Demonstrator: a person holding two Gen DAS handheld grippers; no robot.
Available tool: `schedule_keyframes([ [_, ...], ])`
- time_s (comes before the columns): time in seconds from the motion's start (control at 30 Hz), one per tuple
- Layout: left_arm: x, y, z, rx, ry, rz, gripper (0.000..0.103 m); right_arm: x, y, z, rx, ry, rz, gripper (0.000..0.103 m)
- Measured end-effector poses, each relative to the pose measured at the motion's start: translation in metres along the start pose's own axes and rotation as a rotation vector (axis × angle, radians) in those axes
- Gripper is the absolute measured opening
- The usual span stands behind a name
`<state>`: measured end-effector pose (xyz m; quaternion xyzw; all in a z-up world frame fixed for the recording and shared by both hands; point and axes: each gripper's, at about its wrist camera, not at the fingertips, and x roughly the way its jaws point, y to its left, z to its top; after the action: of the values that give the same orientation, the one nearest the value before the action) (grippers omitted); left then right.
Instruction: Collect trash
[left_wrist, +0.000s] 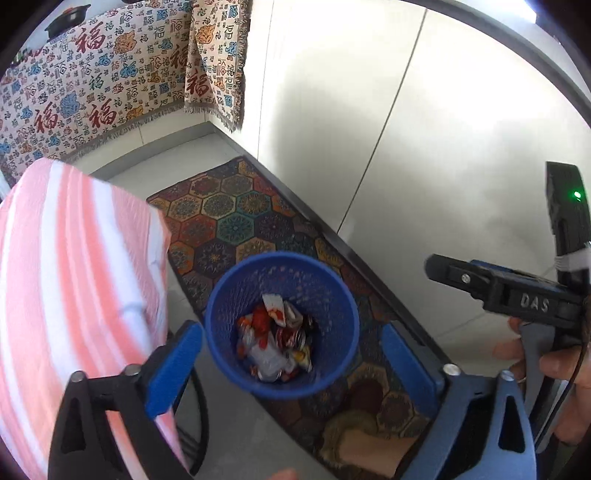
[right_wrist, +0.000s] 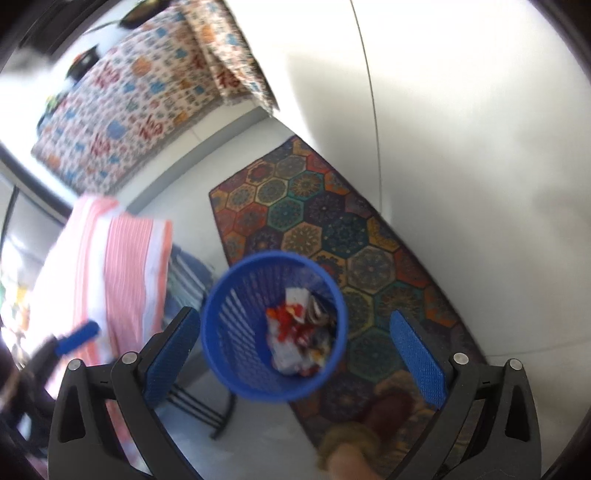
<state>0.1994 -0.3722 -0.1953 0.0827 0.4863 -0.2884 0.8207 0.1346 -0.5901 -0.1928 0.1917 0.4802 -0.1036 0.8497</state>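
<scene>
Hovering over blue mesh wastebasket (left_wrist: 282, 325) on patterned rug (left_wrist: 236, 218) | wrappers (left_wrist: 275, 339) inside | left gripper (left_wrist: 291, 354), right gripper (right_wrist: 295, 350) spread wide, empty | basket likely light, stiff; grip rim

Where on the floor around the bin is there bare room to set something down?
Bare pale floor lies between the patterned rug, the striped cloth and the draped fabric. Crowded: the blue bin beside the black rack.
</scene>
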Motion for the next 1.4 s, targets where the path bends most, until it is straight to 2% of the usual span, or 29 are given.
schedule_keyframes([
  [0.07,-0.019,-0.003,-0.018,0.005,-0.010,0.015,0.103,-0.022,0.006,-0.026,-0.039,-0.028,-0.072,0.103],
  [0.13,-0.031,-0.007,-0.034,0.022,-0.008,0.030,0.103,-0.042,0.014,-0.049,-0.073,-0.040,-0.101,0.103],
  [0.23,-0.054,-0.016,-0.053,0.065,-0.021,0.063,0.103,-0.067,0.023,-0.078,-0.091,-0.048,-0.108,0.103],
  [0.37,-0.082,-0.024,-0.069,0.045,-0.075,0.095,0.103,-0.089,0.030,-0.100,-0.093,-0.069,-0.093,0.103],
  [0.73,-0.109,-0.026,-0.072,0.044,-0.058,0.109,0.103,-0.113,0.046,-0.115,-0.148,-0.096,-0.072,0.103],
  [1.4,-0.115,-0.024,-0.073,0.038,-0.073,0.128,0.103,-0.119,0.059,-0.123,-0.171,-0.084,-0.054,0.103],
])
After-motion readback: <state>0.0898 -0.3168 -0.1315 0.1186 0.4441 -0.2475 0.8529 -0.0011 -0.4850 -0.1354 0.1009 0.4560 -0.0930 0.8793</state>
